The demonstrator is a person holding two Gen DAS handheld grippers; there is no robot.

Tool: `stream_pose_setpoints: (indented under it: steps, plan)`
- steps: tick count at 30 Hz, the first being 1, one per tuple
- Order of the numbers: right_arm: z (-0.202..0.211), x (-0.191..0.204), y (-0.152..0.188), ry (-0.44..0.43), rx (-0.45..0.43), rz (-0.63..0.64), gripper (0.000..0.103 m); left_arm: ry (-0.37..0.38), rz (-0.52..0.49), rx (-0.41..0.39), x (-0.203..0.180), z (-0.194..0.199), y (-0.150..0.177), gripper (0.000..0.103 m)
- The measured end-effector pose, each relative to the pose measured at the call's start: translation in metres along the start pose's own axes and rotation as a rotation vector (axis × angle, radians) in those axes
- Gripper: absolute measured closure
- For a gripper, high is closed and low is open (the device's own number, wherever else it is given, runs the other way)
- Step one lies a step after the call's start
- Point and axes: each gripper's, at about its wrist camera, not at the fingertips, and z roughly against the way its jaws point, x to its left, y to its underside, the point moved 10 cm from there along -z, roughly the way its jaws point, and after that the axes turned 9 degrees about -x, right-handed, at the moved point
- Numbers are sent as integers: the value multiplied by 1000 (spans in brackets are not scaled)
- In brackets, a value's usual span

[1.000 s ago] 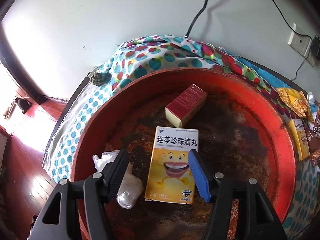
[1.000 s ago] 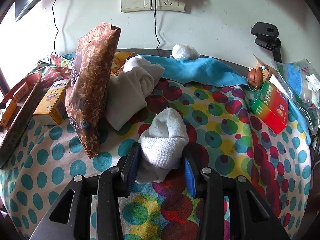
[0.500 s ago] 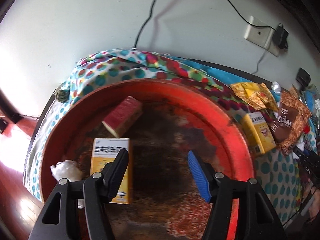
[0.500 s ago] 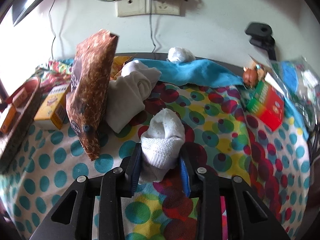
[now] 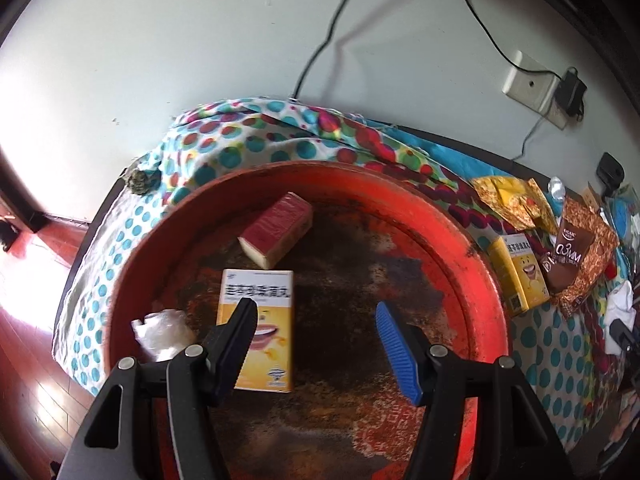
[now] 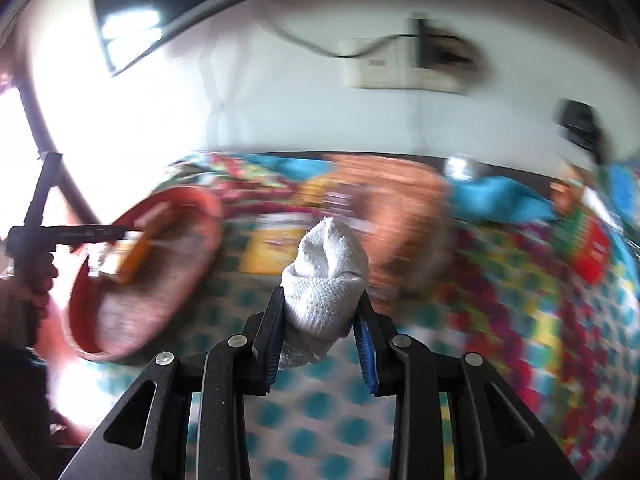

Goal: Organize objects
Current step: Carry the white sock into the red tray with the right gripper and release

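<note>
My right gripper (image 6: 320, 332) is shut on a rolled white sock (image 6: 326, 272) and holds it up above the dotted cloth; this view is blurred by motion. The round red tray (image 5: 472, 256) fills the left wrist view and holds a yellow medicine box (image 5: 260, 292), a red box (image 5: 276, 228) and a crumpled clear wrapper (image 5: 162, 332). My left gripper (image 5: 316, 344) is open and empty above the tray. The tray also shows in the right wrist view (image 6: 200, 216), far left of the sock.
Right of the tray on the dotted cloth (image 5: 224, 152) lie a second yellow box (image 5: 516, 276), a brown snack bag (image 5: 576, 256) and gold wrappers (image 5: 508, 196). A wall socket (image 5: 528, 84) with a cable is behind. A red-green box (image 6: 592, 244) lies at the right.
My right gripper closed on the sock, lifted it off the cloth and swung left toward the tray. My left gripper shifted right over the tray and stays open.
</note>
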Motion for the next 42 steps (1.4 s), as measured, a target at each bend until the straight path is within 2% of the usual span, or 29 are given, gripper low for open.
stream_pose_setpoints:
  steps: [4, 10, 13, 17, 22, 29, 32, 33, 34, 36, 42]
  plan:
    - [-40, 66, -7, -99, 70, 53, 73, -60, 44, -22, 31, 9, -3, 39]
    - [-120, 150, -10, -123, 191, 157, 73, -97, 165, -35, 83, 18, -1, 39]
    - [-162, 182, -12, -103, 250, 213, 73, -106, 199, -31, 98, 17, 2, 39]
    - [-195, 205, -15, -100, 288, 225, 73, -102, 233, -27, 109, 16, 6, 39]
    - [-220, 216, -21, -75, 313, 223, 73, -92, 238, -14, 109, 10, 9, 39]
    - [-236, 210, -24, -47, 324, 218, 73, -74, 231, -8, 103, 6, 8, 39]
    - [-238, 210, -24, -51, 329, 222, 68, -79, 221, 0, 101, 4, 9, 39]
    - [-238, 209, -24, -51, 326, 227, 64, -79, 219, 1, 100, 4, 9, 39]
    - [-237, 207, -23, -48, 323, 226, 54, -80, 217, 1, 99, 4, 9, 39]
    - [-229, 204, -24, -54, 302, 220, 48, -78, 213, -2, 98, 5, 8, 39]
    - [-180, 182, -23, -90, 233, 178, 48, -79, 199, -1, 91, 6, 6, 39]
